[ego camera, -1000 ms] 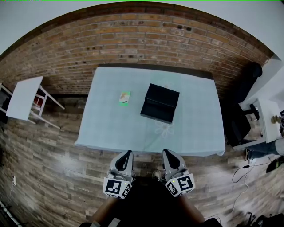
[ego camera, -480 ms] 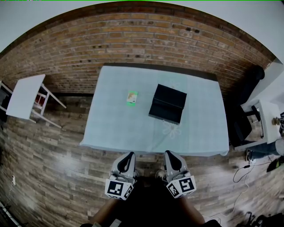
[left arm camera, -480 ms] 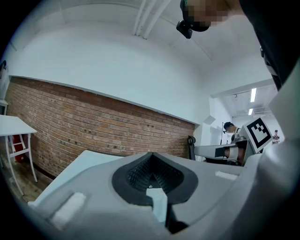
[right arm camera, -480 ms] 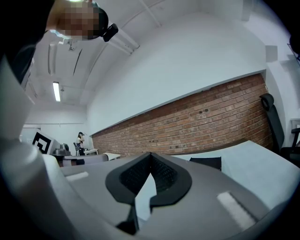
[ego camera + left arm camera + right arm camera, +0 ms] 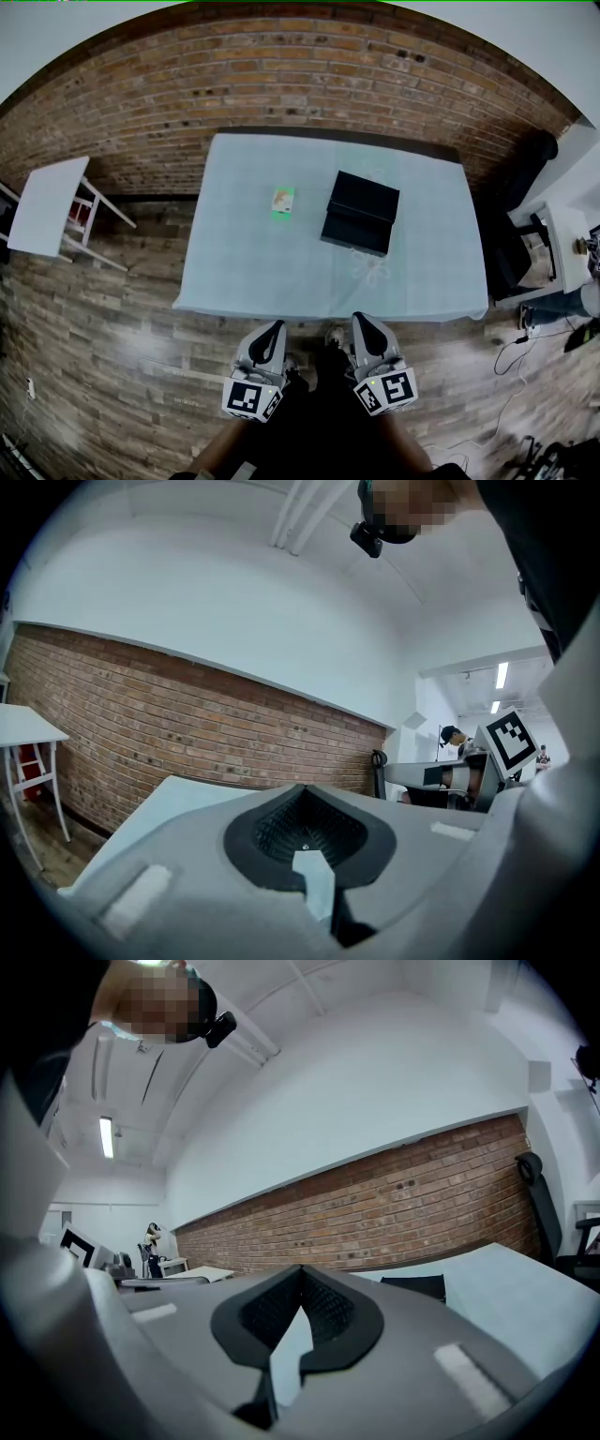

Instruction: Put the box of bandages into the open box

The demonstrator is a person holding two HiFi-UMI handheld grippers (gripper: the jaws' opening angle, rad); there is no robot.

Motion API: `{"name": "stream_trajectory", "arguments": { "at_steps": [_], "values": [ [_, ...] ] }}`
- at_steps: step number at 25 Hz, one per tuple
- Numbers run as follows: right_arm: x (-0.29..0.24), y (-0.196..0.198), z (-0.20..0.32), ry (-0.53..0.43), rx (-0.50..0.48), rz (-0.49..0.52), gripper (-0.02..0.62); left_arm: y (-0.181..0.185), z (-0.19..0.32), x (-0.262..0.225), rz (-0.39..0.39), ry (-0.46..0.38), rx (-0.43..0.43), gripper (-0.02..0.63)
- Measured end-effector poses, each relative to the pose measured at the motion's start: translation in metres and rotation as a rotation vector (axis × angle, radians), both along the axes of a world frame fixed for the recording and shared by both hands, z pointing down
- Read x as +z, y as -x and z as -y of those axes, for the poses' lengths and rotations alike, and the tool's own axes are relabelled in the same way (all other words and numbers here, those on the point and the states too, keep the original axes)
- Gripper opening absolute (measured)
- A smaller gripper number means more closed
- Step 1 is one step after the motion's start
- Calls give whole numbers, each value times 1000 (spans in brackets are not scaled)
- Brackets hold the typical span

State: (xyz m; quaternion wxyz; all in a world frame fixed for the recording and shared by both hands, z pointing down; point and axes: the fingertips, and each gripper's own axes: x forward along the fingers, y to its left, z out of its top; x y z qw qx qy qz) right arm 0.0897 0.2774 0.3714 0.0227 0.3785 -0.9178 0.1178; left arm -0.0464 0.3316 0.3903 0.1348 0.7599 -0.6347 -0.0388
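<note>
A small green and white box of bandages (image 5: 282, 202) lies flat on the pale blue table (image 5: 244, 272), left of the middle. To its right stands the open black box (image 5: 360, 212); its near edge also shows in the right gripper view (image 5: 413, 1285). Both grippers hover over the wooden floor, short of the table's near edge. My left gripper (image 5: 269, 335) is shut with nothing in it, its jaws pressed together in the left gripper view (image 5: 314, 878). My right gripper (image 5: 362, 325) is likewise shut and empty (image 5: 286, 1354).
A white side table (image 5: 47, 202) stands to the left over the plank floor. A brick wall (image 5: 309, 75) runs behind the table. A black office chair (image 5: 516, 220) and a white desk (image 5: 574, 234) stand at the right, with cables (image 5: 511, 361) on the floor.
The view has drifted: the table and both boxes sit a little further right and up in the frame. Both grippers stay shut in much the same place below.
</note>
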Motion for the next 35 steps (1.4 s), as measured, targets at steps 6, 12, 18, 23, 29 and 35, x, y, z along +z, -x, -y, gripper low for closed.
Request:
{"name": "stream_trajectory", "arguments": {
  "at_steps": [6, 12, 18, 23, 29, 35],
  "values": [
    [8, 8, 26, 1, -17, -4, 2, 7, 25, 6, 8, 6, -17, -2],
    [3, 14, 64, -17, -38, -4, 2, 11, 60, 5, 20, 7, -32, -2],
    [6, 2, 107, -12, -53, -11, 2, -6, 106, 10, 23, 11, -25, -2],
    [8, -8, 146, -17, -89, -17, 2, -22, 144, 12, 38, 25, -41, -2],
    [16, -19, 187, 7, -112, 3, 2, -36, 183, 0, 71, 47, -79, -2],
    [21, -20, 201, 17, -160, 3, 2, -39, 197, 6, 99, 70, -104, -2]
  ]
}}
